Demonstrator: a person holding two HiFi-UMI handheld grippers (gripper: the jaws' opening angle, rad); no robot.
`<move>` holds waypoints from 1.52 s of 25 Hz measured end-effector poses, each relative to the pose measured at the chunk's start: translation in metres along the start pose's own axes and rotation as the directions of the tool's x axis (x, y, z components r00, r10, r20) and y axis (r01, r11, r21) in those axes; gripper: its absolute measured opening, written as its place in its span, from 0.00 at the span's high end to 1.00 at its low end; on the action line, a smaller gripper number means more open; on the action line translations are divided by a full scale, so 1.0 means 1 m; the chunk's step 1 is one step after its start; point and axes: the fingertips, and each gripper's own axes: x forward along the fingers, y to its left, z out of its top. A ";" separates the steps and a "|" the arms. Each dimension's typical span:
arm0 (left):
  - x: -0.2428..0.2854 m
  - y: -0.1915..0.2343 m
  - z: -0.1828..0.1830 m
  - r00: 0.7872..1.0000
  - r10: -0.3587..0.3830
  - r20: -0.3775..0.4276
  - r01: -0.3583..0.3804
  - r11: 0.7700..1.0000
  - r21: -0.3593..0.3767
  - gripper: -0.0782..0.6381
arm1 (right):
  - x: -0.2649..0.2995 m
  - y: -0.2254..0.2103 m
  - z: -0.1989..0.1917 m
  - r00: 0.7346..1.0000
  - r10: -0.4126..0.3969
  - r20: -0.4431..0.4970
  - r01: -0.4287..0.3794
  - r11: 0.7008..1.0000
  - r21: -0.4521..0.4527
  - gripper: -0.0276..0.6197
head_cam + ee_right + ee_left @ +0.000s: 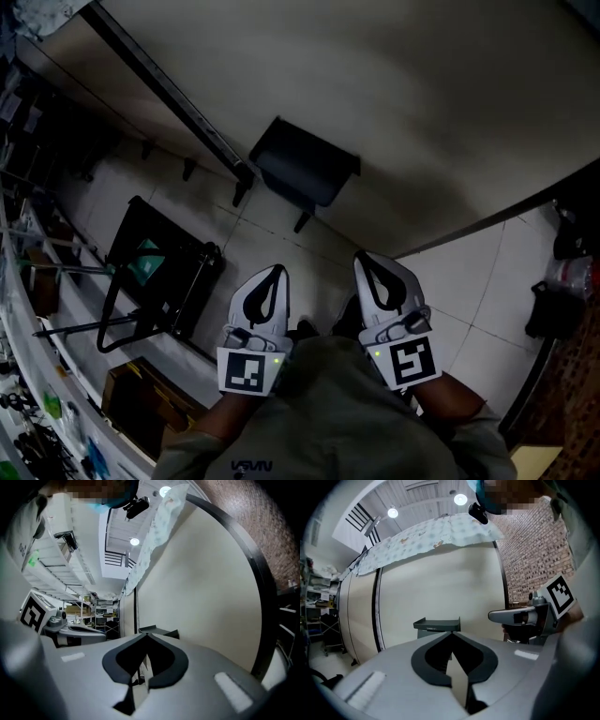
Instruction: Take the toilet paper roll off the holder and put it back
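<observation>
A dark grey holder (305, 169) with a flat shelf top is fixed to the cream wall (394, 103). It also shows straight ahead as the holder (437, 624) in the left gripper view and as the holder (159, 632) in the right gripper view. No toilet paper roll is visible on it from any view. My left gripper (275, 272) and right gripper (366, 258) are held side by side close to the person's body, both pointing at the wall, well short of the holder. Both are shut with nothing between the jaws, seen in the left gripper (451, 633) and right gripper (146, 634) views.
A black metal cart frame (159, 281) stands on the tiled floor at left, with a cardboard box (141, 398) near it and storage shelving (28, 262) beyond. A black rail (169, 94) runs along the wall. Dark objects (562, 281) sit at the right edge.
</observation>
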 end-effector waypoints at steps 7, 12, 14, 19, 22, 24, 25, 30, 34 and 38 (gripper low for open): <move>-0.053 0.017 0.007 0.999 0.006 0.048 -0.004 0.999 -0.036 0.88 | -0.021 0.042 0.014 0.997 -0.069 0.024 0.069 0.998 0.002 0.96; -0.098 0.031 -0.005 0.998 -0.021 0.065 0.026 0.997 -0.073 0.88 | -0.040 0.081 0.002 0.990 -0.142 -0.013 0.142 0.990 -0.006 0.96; -0.107 0.026 -0.013 0.997 -0.048 0.055 0.053 0.994 -0.093 0.88 | -0.049 0.088 -0.004 0.986 -0.164 -0.034 0.164 0.986 -0.011 0.96; -0.113 0.006 -0.018 0.993 -0.100 0.065 0.106 0.990 -0.095 0.88 | -0.071 0.100 -0.007 0.982 -0.181 -0.057 0.180 0.983 -0.031 0.96; -0.121 -0.009 -0.015 0.993 -0.092 0.080 0.099 0.992 -0.083 0.88 | -0.088 0.101 -0.010 0.984 -0.170 -0.053 0.168 0.985 -0.038 0.96; -0.122 -0.019 -0.014 0.994 -0.081 0.074 0.086 0.994 -0.063 0.88 | -0.096 0.096 -0.011 0.986 -0.160 -0.051 0.159 0.987 -0.034 0.96; -0.122 -0.023 -0.015 0.995 -0.073 0.071 0.077 0.995 -0.056 0.88 | -0.099 0.092 -0.011 0.987 -0.155 -0.050 0.154 0.988 -0.028 0.96; -0.123 -0.058 -0.023 0.999 -0.043 0.028 0.045 0.996 -0.072 0.88 | -0.124 0.079 -0.003 0.994 -0.107 -0.017 0.107 0.994 -0.032 0.96; -0.120 -0.074 -0.018 1.000 -0.013 0.026 0.015 0.997 -0.072 0.88 | -0.139 0.068 -0.009 0.997 -0.081 -0.018 0.081 0.997 -0.013 0.96; -0.119 -0.087 -0.014 0.999 0.001 0.035 0.001 0.998 -0.062 0.88 | -0.149 0.058 -0.012 0.997 -0.070 -0.019 0.069 0.998 -0.006 0.96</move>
